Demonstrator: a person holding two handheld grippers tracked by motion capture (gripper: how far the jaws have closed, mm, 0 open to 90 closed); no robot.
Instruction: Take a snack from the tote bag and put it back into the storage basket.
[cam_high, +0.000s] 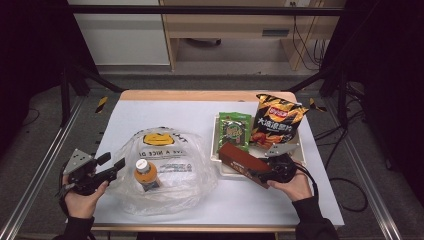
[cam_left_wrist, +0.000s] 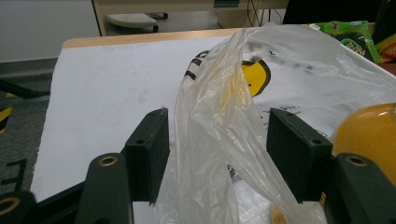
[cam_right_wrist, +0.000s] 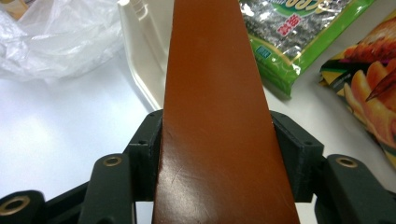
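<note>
A clear plastic bag (cam_high: 165, 167) with a yellow smiley print lies on the white table, and an orange juice bottle (cam_high: 146, 174) lies inside it. My left gripper (cam_high: 112, 162) is at the bag's left edge with its jaws open; a fold of the bag (cam_left_wrist: 210, 130) rises between them, and the bottle (cam_left_wrist: 371, 135) shows at the right. My right gripper (cam_high: 263, 175) is shut on a long brown box (cam_high: 243, 160), held over the front of a white tray (cam_high: 218, 159). In the right gripper view the brown box (cam_right_wrist: 219, 116) is clamped between both jaws.
A green snack packet (cam_high: 234, 130) and a black-and-orange chip bag (cam_high: 276, 122) lie in the tray at the right. The table's wooden far edge (cam_high: 200, 95) borders the floor, with metal frame rails on both sides. Bare table lies at the back left.
</note>
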